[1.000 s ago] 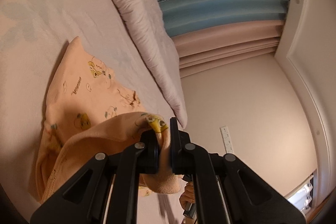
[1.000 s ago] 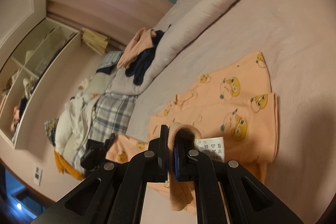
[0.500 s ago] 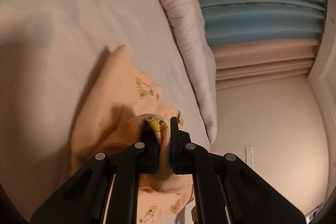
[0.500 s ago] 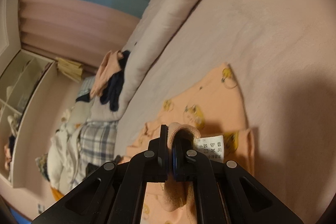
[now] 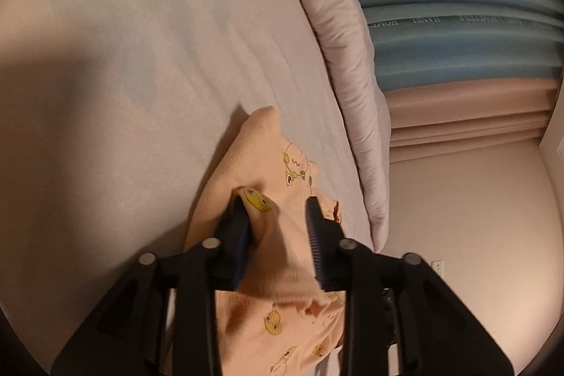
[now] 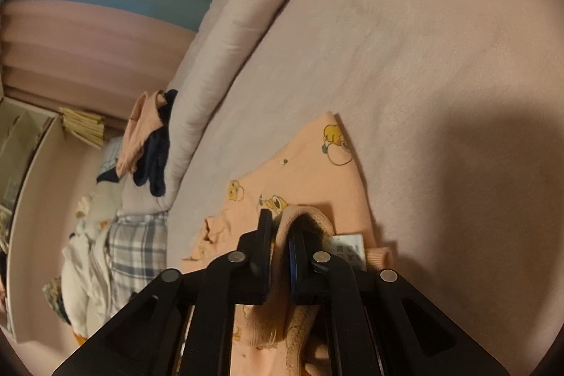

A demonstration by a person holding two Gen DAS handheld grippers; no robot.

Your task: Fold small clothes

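Observation:
A small peach garment with yellow cartoon prints (image 5: 261,161) lies on the pale bed sheet (image 5: 141,59), partly folded over itself. My left gripper (image 5: 276,203) stands open, with a loose fold of the garment draped between its fingers. In the right wrist view the same garment (image 6: 310,164) lies in front of my right gripper (image 6: 280,224), which is still narrowly closed on the garment's ribbed hem; a white care label (image 6: 347,247) shows beside the right finger.
A rolled grey duvet (image 5: 345,66) runs along the far side of the bed, with dark and peach clothes (image 6: 149,136) piled on it. A heap of plaid and white laundry (image 6: 116,256) lies at the left. Blue and pink curtains (image 5: 458,23) hang behind.
Both grippers carried the garment's edge forward and down over the rest of it. The left gripper's fingers have opened, and the fold now hangs loose between them. The right stays closed.

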